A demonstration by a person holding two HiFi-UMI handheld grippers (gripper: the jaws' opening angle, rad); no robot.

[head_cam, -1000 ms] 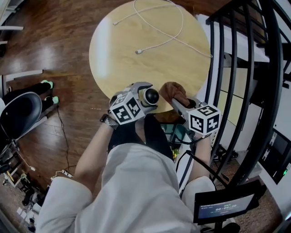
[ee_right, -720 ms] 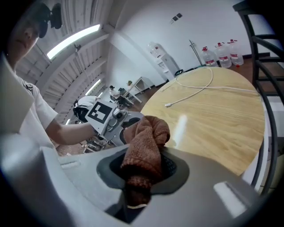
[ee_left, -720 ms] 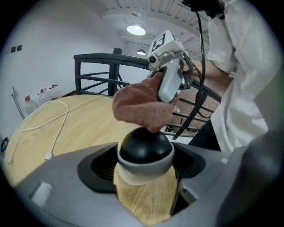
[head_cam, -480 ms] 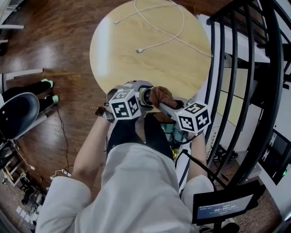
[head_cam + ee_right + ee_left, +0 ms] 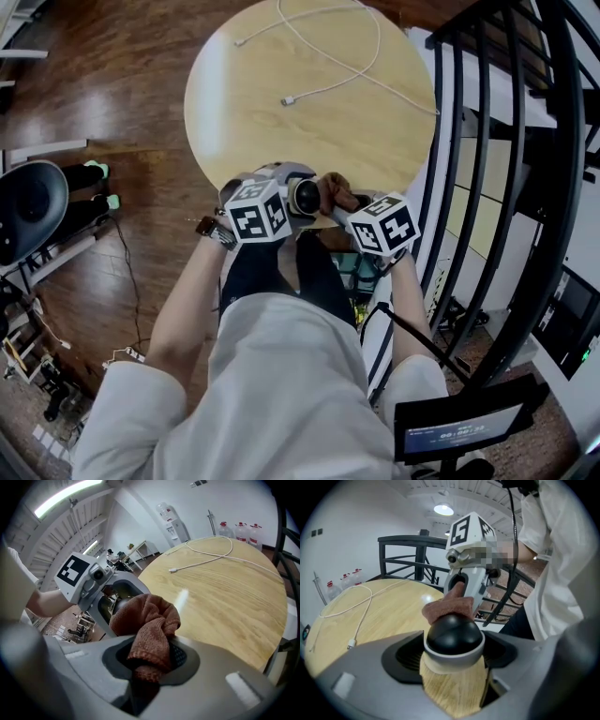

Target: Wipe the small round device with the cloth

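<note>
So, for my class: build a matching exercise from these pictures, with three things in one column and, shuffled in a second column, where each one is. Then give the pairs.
Things
1. round device
2. cloth
3. white cable

Places
A. lying loose on the table
B. gripped in the left tool
C. gripped in the right tool

Pairs: 1-B, 2-C, 3-A

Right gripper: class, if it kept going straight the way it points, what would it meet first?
Probably the small round device held in the left gripper; the cloth in the right gripper appears to touch it.
</note>
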